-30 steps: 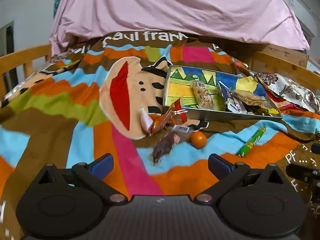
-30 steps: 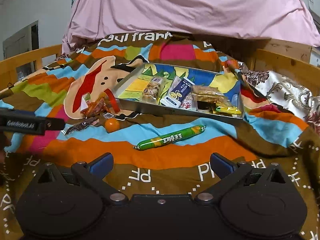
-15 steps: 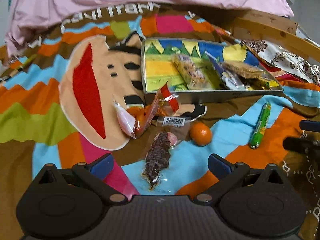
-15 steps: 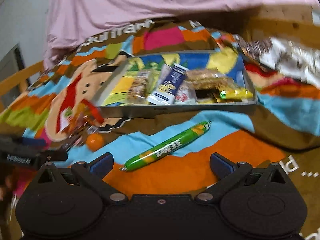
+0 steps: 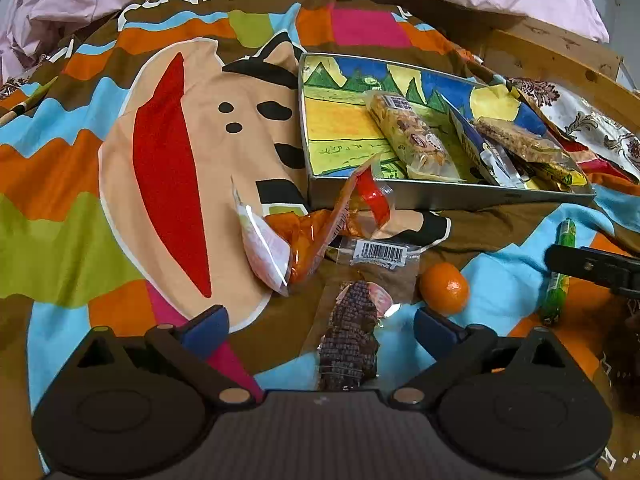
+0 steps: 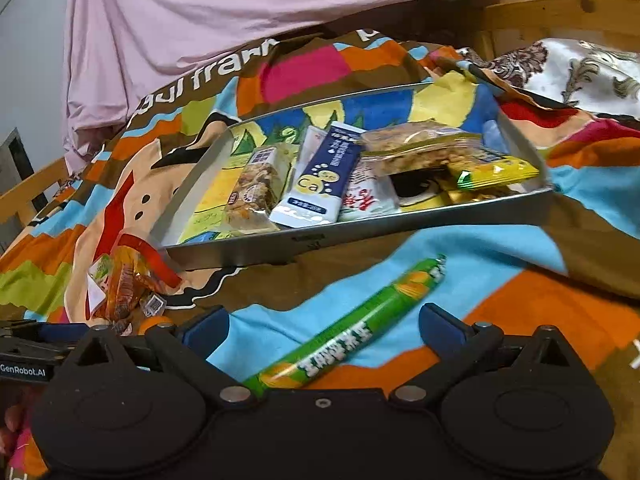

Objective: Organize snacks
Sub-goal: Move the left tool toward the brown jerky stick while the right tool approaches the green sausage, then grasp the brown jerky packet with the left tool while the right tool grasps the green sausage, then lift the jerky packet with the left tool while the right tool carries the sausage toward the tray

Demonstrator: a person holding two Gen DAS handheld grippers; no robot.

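Below the tin tray (image 6: 360, 236), both grippers gape wide and empty: the left gripper (image 5: 322, 326) straddles the dark jerky packet (image 5: 350, 340), the right gripper (image 6: 324, 326) the green sausage stick (image 6: 340, 328).

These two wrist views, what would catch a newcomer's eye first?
Probably the metal tray with its painted landscape lining, packed with snack packets on a loud striped blanket bearing a big monkey face. Next, the loose snacks in front of it: a green sausage stick between the open right tool's fingers, and a dark jerky packet beside a small orange at the open left tool.
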